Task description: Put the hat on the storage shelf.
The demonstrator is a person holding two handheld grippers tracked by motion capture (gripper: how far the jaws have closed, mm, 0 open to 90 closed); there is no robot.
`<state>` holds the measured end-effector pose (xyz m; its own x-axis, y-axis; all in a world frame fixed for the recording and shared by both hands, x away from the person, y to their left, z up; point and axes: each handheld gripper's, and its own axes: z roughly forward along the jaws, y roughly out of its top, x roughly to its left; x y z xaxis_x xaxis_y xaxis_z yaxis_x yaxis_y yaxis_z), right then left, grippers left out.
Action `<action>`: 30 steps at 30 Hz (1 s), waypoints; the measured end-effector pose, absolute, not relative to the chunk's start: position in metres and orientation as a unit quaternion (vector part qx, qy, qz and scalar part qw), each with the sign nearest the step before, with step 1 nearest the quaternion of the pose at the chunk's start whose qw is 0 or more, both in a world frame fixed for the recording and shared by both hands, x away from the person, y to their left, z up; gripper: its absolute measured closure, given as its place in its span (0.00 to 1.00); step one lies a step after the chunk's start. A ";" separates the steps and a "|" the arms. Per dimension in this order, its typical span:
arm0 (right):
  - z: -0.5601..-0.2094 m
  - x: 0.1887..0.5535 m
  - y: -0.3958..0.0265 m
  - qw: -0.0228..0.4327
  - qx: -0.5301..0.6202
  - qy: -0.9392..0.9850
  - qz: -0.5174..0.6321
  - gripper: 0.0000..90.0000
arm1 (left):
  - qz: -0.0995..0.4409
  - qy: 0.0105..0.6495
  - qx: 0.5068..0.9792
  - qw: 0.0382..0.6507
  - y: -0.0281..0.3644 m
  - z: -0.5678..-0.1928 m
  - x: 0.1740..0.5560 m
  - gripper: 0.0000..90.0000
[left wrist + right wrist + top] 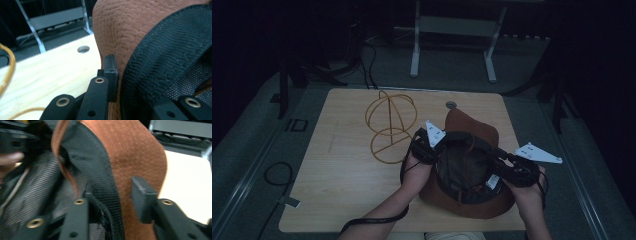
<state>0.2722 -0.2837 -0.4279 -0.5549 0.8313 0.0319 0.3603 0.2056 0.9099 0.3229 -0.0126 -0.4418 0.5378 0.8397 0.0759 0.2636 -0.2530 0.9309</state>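
Lying upside down on the near right part of the wooden table [337, 190], the brown hat [472, 127] shows its dark mesh lining [464, 167] to the high view, and both grippers are at its opening. The left gripper [438, 145] is at the left side of the hat's opening, with the person's left hand [417, 167] behind it. In the left gripper view its jaws are clamped on the edge of the hat: one jaw presses on the brown quilted outside [130, 27], the other is on the inner side, where the black mesh band [160, 67] runs. The right gripper [498, 161] is at the right side of the opening, carried by the right hand [527, 192]. In the right gripper view the hat's edge [140, 160] passes between its two jaws. The left jaw lies against the black inner band [100, 170], but the right jaw stands a little apart from the brown outside, so this gripper is partly open and does not pinch the hat. A narrow brown strap [62, 162] hangs inside the hat, beside the black band.

To the left of the hat, near the far side of the table, stands a wire frame [389, 125] of thin yellow hoops, close to the left gripper but apart from it. A small round hole [451, 105] is in the table top just behind the hat. Beyond the table, on the grey floor, there is a light metal stand [454, 35].
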 end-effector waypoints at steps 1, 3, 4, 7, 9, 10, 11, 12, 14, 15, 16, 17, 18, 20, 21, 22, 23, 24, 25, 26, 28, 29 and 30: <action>-0.426 0.269 -0.287 0.231 0.396 0.739 0.494 0.59 | 0.298 0.374 0.733 0.484 -0.012 -0.441 0.323 0.96; -0.421 0.263 -0.295 0.214 0.392 0.736 0.508 0.54 | 0.299 0.374 0.731 0.486 -0.008 -0.439 0.321 0.96; -0.419 0.260 -0.298 0.215 0.385 0.742 0.505 0.52 | 0.287 0.372 0.730 0.495 -0.006 -0.438 0.321 0.96; -0.416 0.252 -0.306 0.232 0.375 0.746 0.499 0.50 | 0.300 0.351 0.733 0.499 -0.002 -0.435 0.312 0.96; -0.413 0.250 -0.315 0.236 0.375 0.740 0.505 0.50 | 0.289 0.335 0.733 0.517 0.005 -0.434 0.308 0.96; -0.412 0.249 -0.319 0.238 0.373 0.739 0.509 0.50 | 0.290 0.326 0.734 0.520 0.009 -0.434 0.306 0.96; -0.411 0.249 -0.323 0.241 0.371 0.740 0.507 0.50 | 0.283 0.317 0.734 0.530 0.013 -0.433 0.304 0.96; -0.410 0.250 -0.327 0.247 0.373 0.739 0.504 0.50 | 0.267 0.300 0.732 0.550 0.018 -0.431 0.302 0.96; -0.410 0.252 -0.332 0.241 0.361 0.751 0.497 0.50 | 0.254 0.263 0.737 0.568 0.024 -0.428 0.298 0.96; -0.411 0.253 -0.333 0.247 0.359 0.754 0.491 0.50 | 0.241 0.243 0.736 0.584 0.028 -0.427 0.297 0.95; -0.411 0.254 -0.334 0.249 0.358 0.757 0.487 0.51 | 0.237 0.235 0.739 0.586 0.030 -0.425 0.295 0.95; -0.412 0.256 -0.334 0.245 0.355 0.759 0.488 0.51 | 0.225 0.227 0.742 0.589 0.031 -0.424 0.295 0.95; -0.412 0.258 -0.335 0.245 0.357 0.757 0.490 0.51 | 0.210 0.213 0.741 0.602 0.035 -0.423 0.294 0.95; -0.411 0.262 -0.337 0.243 0.357 0.756 0.491 0.51 | 0.202 0.202 0.745 0.603 0.038 -0.420 0.292 0.96; -0.410 0.264 -0.338 0.244 0.359 0.754 0.494 0.51 | 0.190 0.191 0.740 0.616 0.041 -0.420 0.291 0.96; -0.409 0.267 -0.340 0.242 0.361 0.752 0.496 0.51 | 0.180 0.177 0.735 0.629 0.044 -0.420 0.290 0.96; -0.409 0.270 -0.340 0.237 0.364 0.752 0.496 0.52 | 0.178 0.169 0.734 0.634 0.045 -0.419 0.289 0.95; -0.410 0.272 -0.340 0.231 0.364 0.753 0.497 0.53 | 0.169 0.163 0.731 0.641 0.046 -0.418 0.288 0.95; -0.411 0.274 -0.338 0.223 0.360 0.756 0.499 0.53 | 0.164 0.156 0.724 0.651 0.047 -0.418 0.287 0.95; -0.413 0.275 -0.334 0.215 0.354 0.761 0.500 0.53 | 0.160 0.152 0.717 0.661 0.048 -0.417 0.286 0.95; -0.416 0.275 -0.325 0.196 0.336 0.769 0.506 0.52 | 0.144 0.146 0.702 0.682 0.049 -0.416 0.286 0.95; -0.418 0.275 -0.320 0.185 0.326 0.773 0.511 0.52 | 0.140 0.146 0.695 0.690 0.049 -0.415 0.286 0.95; -0.419 0.275 -0.315 0.173 0.315 0.776 0.518 0.52 | 0.133 0.146 0.689 0.697 0.049 -0.415 0.286 0.95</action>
